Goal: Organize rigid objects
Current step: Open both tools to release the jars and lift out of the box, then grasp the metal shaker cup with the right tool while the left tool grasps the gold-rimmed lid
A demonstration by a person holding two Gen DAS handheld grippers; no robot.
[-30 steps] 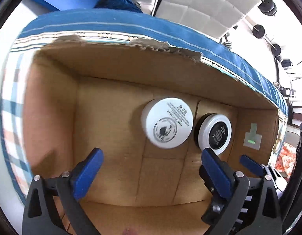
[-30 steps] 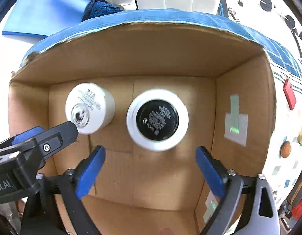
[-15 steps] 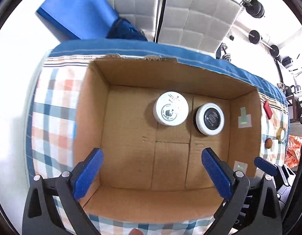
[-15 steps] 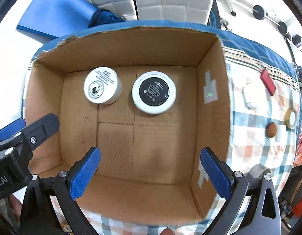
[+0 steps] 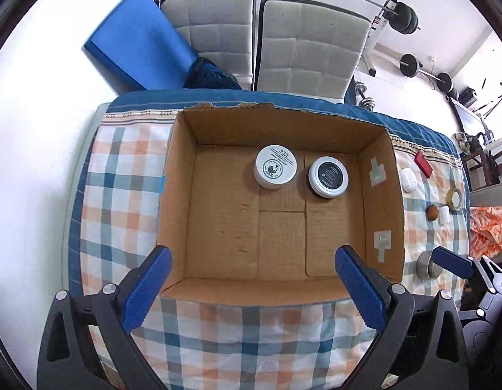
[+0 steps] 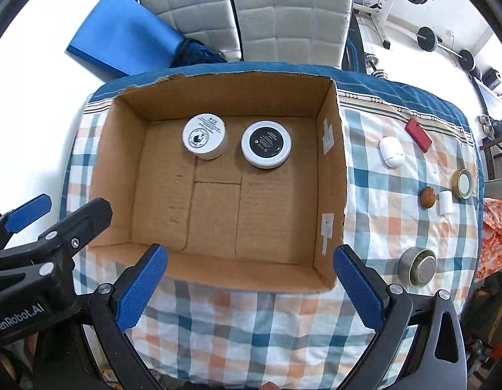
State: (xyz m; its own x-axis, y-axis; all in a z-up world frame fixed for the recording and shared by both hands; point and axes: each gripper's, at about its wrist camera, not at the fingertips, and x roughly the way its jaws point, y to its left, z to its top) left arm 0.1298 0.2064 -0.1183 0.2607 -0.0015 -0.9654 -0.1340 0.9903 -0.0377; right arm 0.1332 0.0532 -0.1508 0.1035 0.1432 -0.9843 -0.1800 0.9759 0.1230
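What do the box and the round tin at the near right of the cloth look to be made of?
Box: corrugated cardboard, matte brown; ragged torn rim and fluted lines show.
Round tin: likely metal, with a dull grey brushed wall and a speckled, shinier top.

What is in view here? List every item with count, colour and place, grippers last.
Open cardboard box: 1, brown, on the cloth.
White round jar: 1, inside box, far side, left.
White-rimmed black-labelled jar: 1, inside box, beside it.
Checked tablecloth: 1, blue, orange, white.
White oval case: 1, right of box.
Red flat block: 1, far right.
Brown round knob: 1.
White small cylinder: 1, beside knob.
Gold-rimmed lid: 1.
Steel tin: 1, near right.
Left gripper: open, empty.
Right gripper: open, empty.
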